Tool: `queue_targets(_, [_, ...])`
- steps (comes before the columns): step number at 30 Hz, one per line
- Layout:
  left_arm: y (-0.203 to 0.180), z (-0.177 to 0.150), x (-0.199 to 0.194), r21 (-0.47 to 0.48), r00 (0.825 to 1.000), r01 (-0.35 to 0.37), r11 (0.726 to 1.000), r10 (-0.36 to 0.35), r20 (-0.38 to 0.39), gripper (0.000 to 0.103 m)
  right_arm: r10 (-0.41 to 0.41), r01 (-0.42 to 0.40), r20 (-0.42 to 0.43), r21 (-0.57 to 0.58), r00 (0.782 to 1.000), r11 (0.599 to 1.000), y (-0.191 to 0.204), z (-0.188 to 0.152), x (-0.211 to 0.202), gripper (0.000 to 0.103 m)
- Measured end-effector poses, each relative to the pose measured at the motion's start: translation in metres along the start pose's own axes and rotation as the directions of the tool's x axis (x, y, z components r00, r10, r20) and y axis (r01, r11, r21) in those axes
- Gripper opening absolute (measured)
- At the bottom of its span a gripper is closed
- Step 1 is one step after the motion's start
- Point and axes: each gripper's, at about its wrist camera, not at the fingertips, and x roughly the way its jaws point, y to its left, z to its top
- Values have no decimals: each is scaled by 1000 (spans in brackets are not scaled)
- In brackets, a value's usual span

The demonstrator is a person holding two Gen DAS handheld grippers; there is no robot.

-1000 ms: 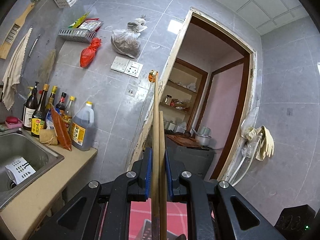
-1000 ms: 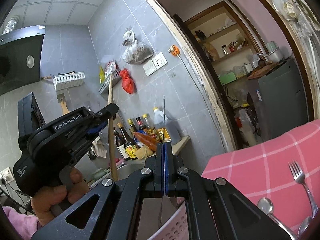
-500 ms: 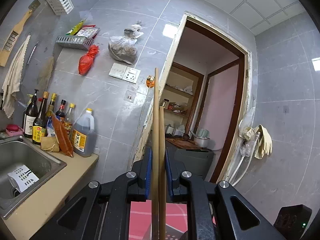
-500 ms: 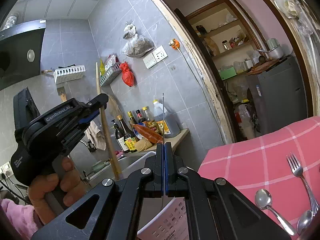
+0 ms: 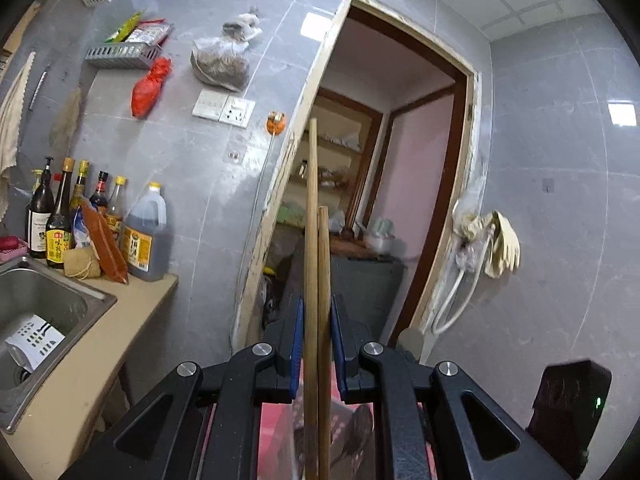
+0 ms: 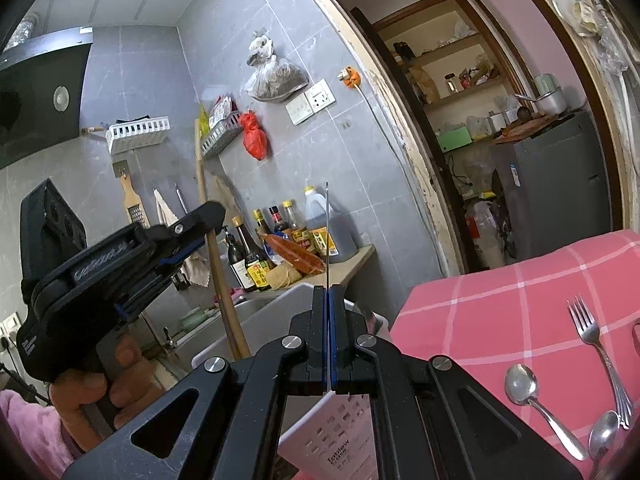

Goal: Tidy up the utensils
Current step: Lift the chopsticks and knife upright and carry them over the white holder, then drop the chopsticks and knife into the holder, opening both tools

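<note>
Left wrist view is showing the left gripper [image 5: 316, 340] squeezing two wooden chopsticks [image 5: 314, 280] side by side between its blue pads, with the sticks poking straight up past the tips. Right wrist view is showing the right gripper [image 6: 328, 320] pinched almost flat on a thin metal utensil [image 6: 327, 232] seen edge-on. Off to its right, a fork [image 6: 596, 344] and two spoons [image 6: 536, 404] are lying on the pink checked cloth [image 6: 500, 300]. Just below it, a white basket [image 6: 340, 444] is sitting.
</note>
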Motion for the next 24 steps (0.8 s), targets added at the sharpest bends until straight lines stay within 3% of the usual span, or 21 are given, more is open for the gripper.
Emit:
queue_targets(10, [8, -9, -5, -24, 990, 27, 999, -30, -135, 13, -30, 28, -78, -37, 996, 999, 8, -1, -2, 2])
queue_targets(13, [8, -10, -10, -32, 987, 39, 999, -44, -153, 26, -46, 42, -74, -45, 996, 998, 11, 1, -8, 3])
queue_targets(15, [6, -9, -15, -40, 987, 39, 998, -45, -155, 41, -57, 53, -81, -51, 995, 997, 13, 4, -11, 10])
queue_targets(20, [-2, -3, -25, -41, 988, -1, 999, -5, -152, 43, -106, 104, -46, -46, 993, 994, 12, 15, -32, 24])
queue_targets(22, [-13, 1, -30, -17, 990, -24, 1000, 21, -141, 53, -143, 142, -13, -58, 990, 988, 12, 24, -50, 33])
queue_targets(24, [-25, 4, -35, -3, 990, -32, 999, 32, -135, 67, -182, 183, 22, -64, 983, 981, 9, 35, -70, 52])
